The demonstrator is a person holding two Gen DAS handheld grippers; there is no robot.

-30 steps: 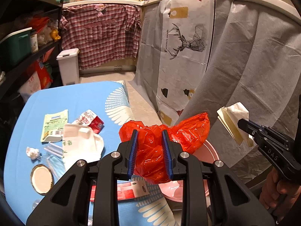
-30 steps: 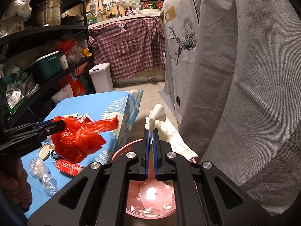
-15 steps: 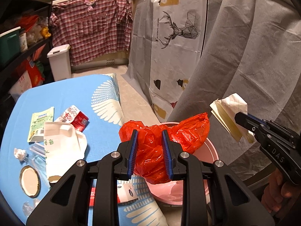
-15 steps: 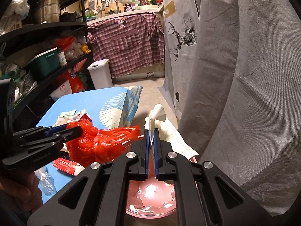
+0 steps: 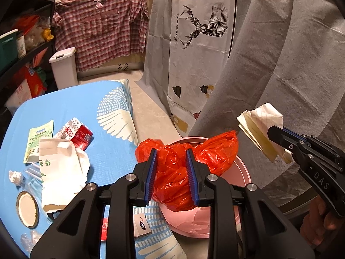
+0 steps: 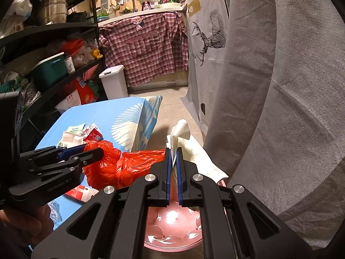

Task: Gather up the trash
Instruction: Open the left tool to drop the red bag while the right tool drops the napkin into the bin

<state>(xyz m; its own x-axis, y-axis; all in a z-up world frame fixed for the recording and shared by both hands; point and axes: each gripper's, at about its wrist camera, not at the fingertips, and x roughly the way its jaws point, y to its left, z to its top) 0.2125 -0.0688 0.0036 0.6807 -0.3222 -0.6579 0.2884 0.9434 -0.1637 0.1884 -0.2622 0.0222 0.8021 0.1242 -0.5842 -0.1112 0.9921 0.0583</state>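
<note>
Above pink basin (image 5: 241, 168), left hand-held gripper (image 5: 171, 151) tilted down, opening around red bag (image 5: 194, 153)

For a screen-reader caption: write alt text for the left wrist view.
The left gripper, jaws opening, has a crumpled red plastic bag between its pads above a round pink plastic basin. At right, the right gripper pinches folded white paper. Wrappers and a round metal lid litter the blue tablecloth.

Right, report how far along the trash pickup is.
Nothing shows in the pink basin yet. In hand: left gripper, jaws opening, has the red bag over it; right gripper pinches folded paper. Left on the blue table: carton, lid, wrappers.
</note>
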